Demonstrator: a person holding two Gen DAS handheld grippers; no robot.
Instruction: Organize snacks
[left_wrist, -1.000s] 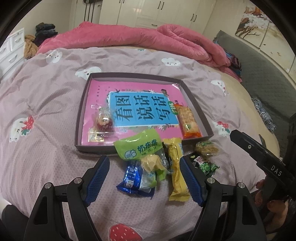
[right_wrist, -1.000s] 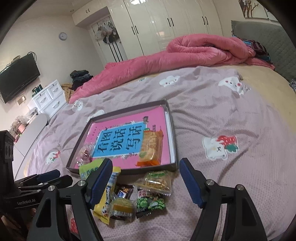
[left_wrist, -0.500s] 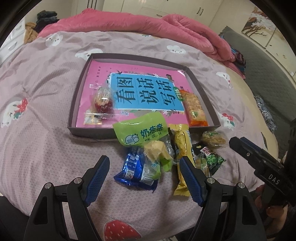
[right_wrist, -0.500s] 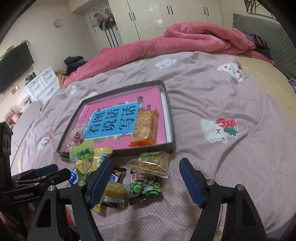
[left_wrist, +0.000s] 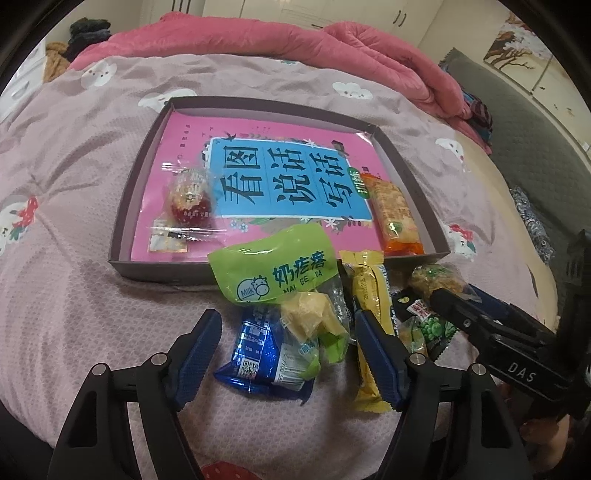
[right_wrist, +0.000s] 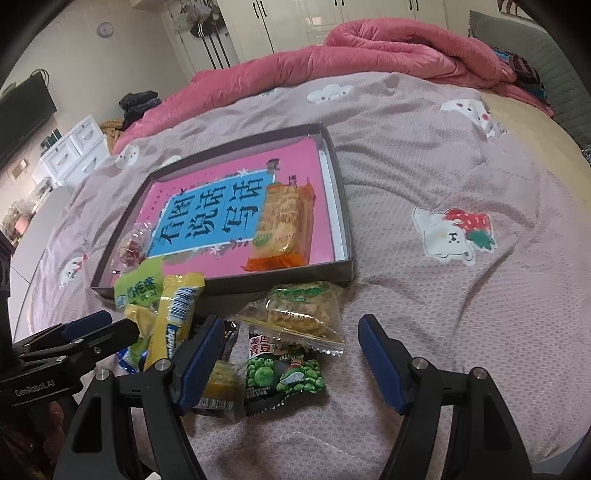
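Both tools (left_wrist: 288, 350) (right_wrist: 291, 356) gape empty over light, crinkly, slippery packets; pinch the green-pea packet (right_wrist: 282, 373) at its six-o'clock seam.

Between my left gripper (left_wrist: 288, 350) pads (left_wrist: 376, 354): blue foil packet (left_wrist: 258, 358), glossy, crinkled. Ahead: green plastic pouch (left_wrist: 273, 266), shiny. Pads ribbed blue rubber, arms matt black plastic. Bedsheet (left_wrist: 74, 295) under me: matt textured cloth. Tray (left_wrist: 122, 221) beyond: matt cardboard; book cover (left_wrist: 280, 177) inside glossy paper.
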